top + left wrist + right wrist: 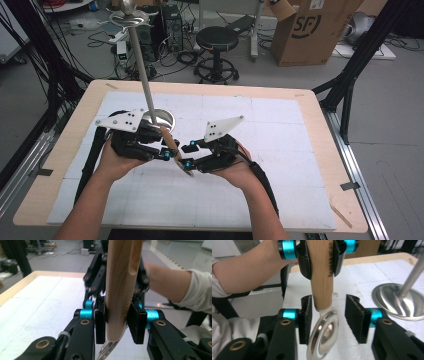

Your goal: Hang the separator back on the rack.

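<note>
Left gripper (116,320): jaws clamped on the wooden handle (120,287) of a metal spoon (324,336), pads pressing both sides of the wood. Right gripper (329,317): jaws parted at medium width, standing either side of the spoon's bowl end, pads clear of it. The spoon is held above the table (65,130), near its middle, slightly toward the near edge. Behind it, toward the far left corner, a steel stand (145,75) rises from a round base.

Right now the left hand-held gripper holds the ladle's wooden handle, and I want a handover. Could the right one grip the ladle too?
Probably yes: the right hand-held gripper stands open astride the ladle, where handle meets metal; nothing sits between.
</note>
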The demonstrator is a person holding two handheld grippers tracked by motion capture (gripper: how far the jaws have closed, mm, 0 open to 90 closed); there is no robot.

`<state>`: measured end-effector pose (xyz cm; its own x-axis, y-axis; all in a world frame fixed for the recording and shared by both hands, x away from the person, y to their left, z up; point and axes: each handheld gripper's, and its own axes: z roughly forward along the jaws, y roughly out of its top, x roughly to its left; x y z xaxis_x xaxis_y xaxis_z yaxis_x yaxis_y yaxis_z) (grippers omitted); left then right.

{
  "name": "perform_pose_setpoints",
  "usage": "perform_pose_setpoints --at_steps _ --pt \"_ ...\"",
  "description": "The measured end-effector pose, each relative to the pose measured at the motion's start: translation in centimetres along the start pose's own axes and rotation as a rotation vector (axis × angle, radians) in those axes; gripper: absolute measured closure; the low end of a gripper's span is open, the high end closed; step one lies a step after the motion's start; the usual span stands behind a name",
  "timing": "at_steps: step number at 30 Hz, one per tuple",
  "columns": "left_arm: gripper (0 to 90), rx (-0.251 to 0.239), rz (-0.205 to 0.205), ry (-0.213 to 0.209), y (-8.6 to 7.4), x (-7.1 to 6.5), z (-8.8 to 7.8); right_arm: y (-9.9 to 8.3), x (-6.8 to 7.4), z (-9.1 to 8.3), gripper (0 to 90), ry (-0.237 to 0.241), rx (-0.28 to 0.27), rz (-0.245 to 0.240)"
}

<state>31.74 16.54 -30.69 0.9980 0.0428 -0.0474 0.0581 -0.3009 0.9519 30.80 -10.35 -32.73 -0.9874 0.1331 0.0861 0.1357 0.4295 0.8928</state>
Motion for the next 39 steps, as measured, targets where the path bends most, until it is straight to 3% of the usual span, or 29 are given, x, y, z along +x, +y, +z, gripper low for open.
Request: perform_pose_setpoints --at_steps 8,19,32,39 --pt "70.8 -0.002 -0.031 0.048 0.1 0.4 -1.6 -0.8 0.5 -2.8 49.7 -0.081 -0.020 0.000" --pt "70.8 -0.002 -0.054 0.086 0.2 1.2 -4.1 -3.9 0.8 -6.7 44.9 -0.173 -0.067 0.030" --pt "70.7 0.010 -0.067 0.101 -0.2 1.3 -4.6 -6.0 0.0 -7.8 36.4 -0.239 -0.073 0.080" --pt "70.7 0.000 -0.088 0.122 -0.4 1.6 -6.1 -6.6 -0.2 -8.7 31.4 -0.291 -0.092 0.110"
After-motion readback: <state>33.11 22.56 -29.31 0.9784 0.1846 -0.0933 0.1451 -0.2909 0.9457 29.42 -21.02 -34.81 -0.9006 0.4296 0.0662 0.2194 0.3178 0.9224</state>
